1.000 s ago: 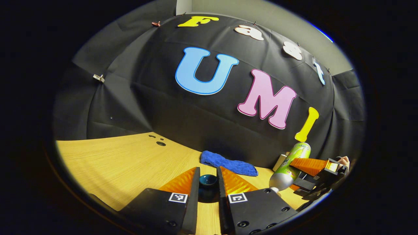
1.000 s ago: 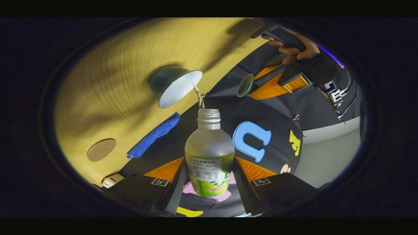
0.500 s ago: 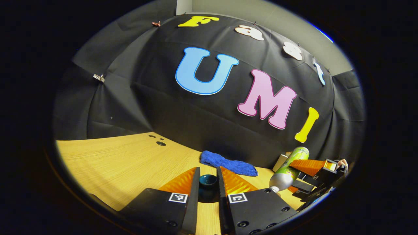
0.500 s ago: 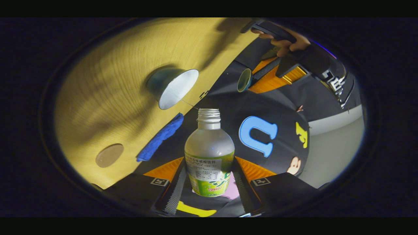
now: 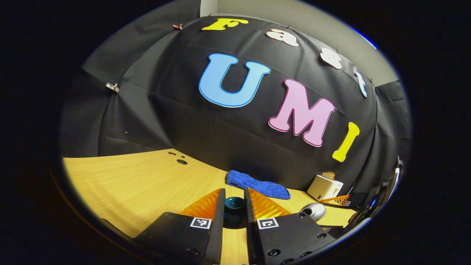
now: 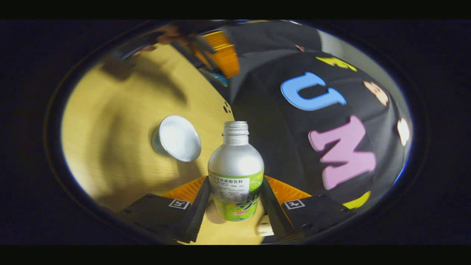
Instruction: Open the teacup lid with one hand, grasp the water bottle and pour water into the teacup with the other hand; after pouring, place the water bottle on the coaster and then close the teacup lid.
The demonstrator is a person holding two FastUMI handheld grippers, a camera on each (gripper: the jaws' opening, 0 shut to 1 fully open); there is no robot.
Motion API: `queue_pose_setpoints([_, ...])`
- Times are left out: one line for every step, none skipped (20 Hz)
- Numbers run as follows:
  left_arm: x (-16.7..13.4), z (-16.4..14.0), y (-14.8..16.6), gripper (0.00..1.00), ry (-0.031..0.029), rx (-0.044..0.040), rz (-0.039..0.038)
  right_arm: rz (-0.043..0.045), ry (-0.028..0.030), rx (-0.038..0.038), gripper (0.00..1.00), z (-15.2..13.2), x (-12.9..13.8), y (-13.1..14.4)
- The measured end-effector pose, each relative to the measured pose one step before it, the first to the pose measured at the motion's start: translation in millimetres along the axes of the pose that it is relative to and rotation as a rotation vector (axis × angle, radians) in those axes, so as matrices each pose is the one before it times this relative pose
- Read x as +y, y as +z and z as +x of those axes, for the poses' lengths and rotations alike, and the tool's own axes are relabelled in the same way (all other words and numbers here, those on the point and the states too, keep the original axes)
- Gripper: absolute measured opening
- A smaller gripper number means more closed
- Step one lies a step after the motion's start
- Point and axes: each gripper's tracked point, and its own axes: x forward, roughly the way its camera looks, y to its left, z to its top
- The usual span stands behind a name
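1. Wooden table (image 5: 140,180) ran across the bottom of the left gripper view, black cloth wall behind it. A blue cloth (image 5: 257,186) lay bunched near the wall and a small white box (image 5: 324,187) sat further right
2. Same view: the left gripper (image 5: 234,208) had its fingers pulled in narrow, pinching the dark teal teacup lid (image 5: 234,204) by its knob, lifted off the table. The silver shoulder of the water bottle (image 5: 313,211) poked in low on the right
3. Over in the right gripper view, the right gripper (image 6: 235,200) was clamped on the water bottle (image 6: 236,173), one finger on each side of the green label. Cap was off, neck pointing away from the camera
4. The teacup (image 6: 179,138) sat open on the table (image 6: 110,147) just left of the bottle neck, white inside showing
5. Top of that view was blurry, but I could make out the other gripper (image 6: 217,55) up there, well away from the cup
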Motion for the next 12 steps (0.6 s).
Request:
queue_pose_setpoints([-0.85, -0.69, 1.07, 0.31, -0.00152, -0.00081, 0.00093, 0.13241, 0.02279, -0.0012, 0.77, -1.76, 0.93, 2.06])
queue_pose_setpoints([-1.18, -0.31, -0.04, 0.28, -0.00205, -0.00088, 0.00097, 0.12581, 0.00767, -0.00636, 0.77, 1.4, -1.04, -0.74])
queue_pose_setpoints([-0.88, -0.67, 0.73, 0.28, -0.00106, -0.00079, 0.00077, 0.11115, -0.002, -0.01457, 0.77, 0.18, -4.02, 1.78])
queue_pose_setpoints([-0.82, 0.51, -0.33, 0.31, -0.00185, 0.00019, -0.00012, 0.09973, -0.00283, -0.02686, 0.77, -3.04, -5.34, 5.64])
queue_pose_setpoints([-1.23, 0.16, 0.25, 0.31, -0.00212, 0.00035, -0.00085, 0.09607, 0.00414, -0.02811, 0.77, -2.38, -6.8, 5.3])
queue_pose_setpoints([-0.44, -0.02, -1.05, 0.31, -0.00162, 0.00174, -0.00128, 0.09805, 0.00391, -0.02552, 0.77, -2.08, -6.68, 1.63])
queue_pose_setpoints([-0.92, -0.39, 0.28, 0.31, -0.0015, 0.00093, -0.00097, 0.09253, 0.00528, -0.02481, 0.77, -2.21, -7.06, 4.95])
queue_pose_setpoints([-0.67, 0.23, -0.41, 0.31, -0.00125, 0.00031, -0.00012, 0.07622, -0.00597, -0.02435, 0.77, -4.06, -9.03, 6.6])
queue_pose_setpoints([-0.52, -0.28, 0.35, 0.31, -0.00118, -0.0008, 0.00074, 0.05359, -0.01677, -0.01836, 0.77, -4.19, -9.56, 6.06])
queue_pose_setpoints([-0.3, 0.17, -0.17, 0.31, -0.00012, -0.00101, 0.00075, 0.03781, -0.02079, -0.01441, 0.73, -3.55, -10.64, 4.36])
queue_pose_setpoints([-0.04, 0.1, 0.51, 0.31, -0.00052, 0.00039, 0.00083, 0.03077, -0.01982, -0.00628, 0.73, 1.08, -12.85, -1.41])
queue_pose_setpoints([0.55, 0.23, -0.68, 0.31, 0.00154, 0.00053, 0.00037, 0.02091, -0.01374, -0.00118, 0.73, 5.19, -16.01, 2.85])
